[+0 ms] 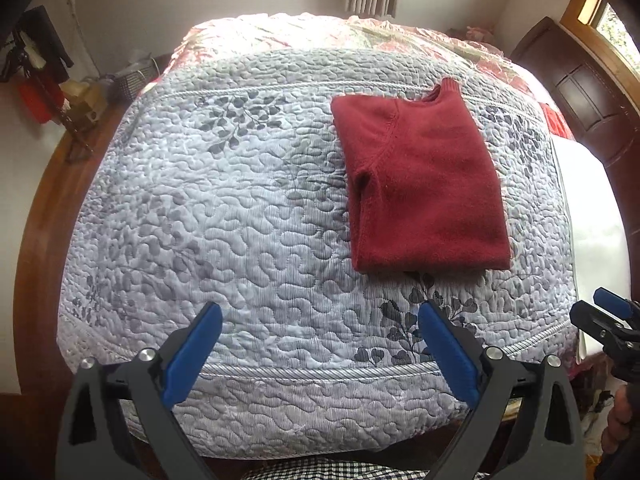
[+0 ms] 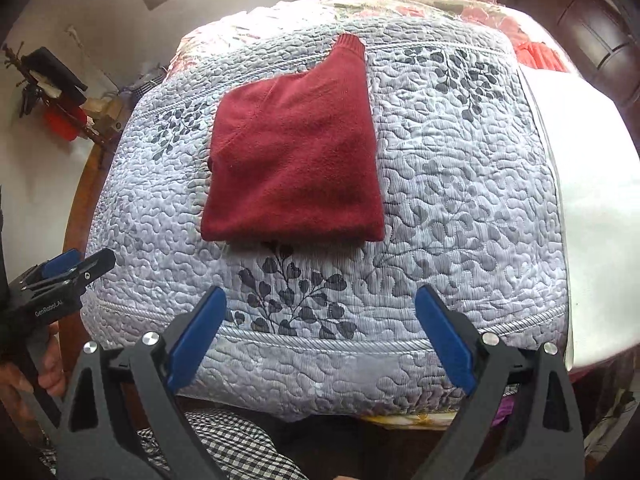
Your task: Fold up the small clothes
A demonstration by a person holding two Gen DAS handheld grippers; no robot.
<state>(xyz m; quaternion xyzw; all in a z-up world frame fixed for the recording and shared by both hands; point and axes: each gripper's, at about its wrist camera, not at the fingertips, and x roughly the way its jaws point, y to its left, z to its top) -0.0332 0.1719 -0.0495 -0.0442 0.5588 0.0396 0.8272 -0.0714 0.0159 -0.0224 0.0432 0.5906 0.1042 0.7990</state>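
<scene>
A dark red knit sweater (image 1: 420, 184) lies folded into a compact rectangle on the grey quilted bedspread (image 1: 240, 208), its ribbed collar pointing to the far side. In the right wrist view the sweater (image 2: 292, 160) sits centre-left on the bedspread (image 2: 460, 200). My left gripper (image 1: 320, 316) hovers over the near bed edge, open and empty, well short of the sweater. My right gripper (image 2: 320, 300) is also open and empty above the near edge. Each gripper shows at the side of the other's view: the right gripper (image 1: 600, 316), the left gripper (image 2: 76, 268).
A white sheet (image 2: 592, 208) covers the bed's right side, with floral bedding (image 1: 304, 32) at the far end. A dark wooden cabinet (image 1: 580, 96) stands at the right, a cluttered side table (image 1: 84, 100) at the left. Checked fabric (image 2: 224, 448) lies below the grippers.
</scene>
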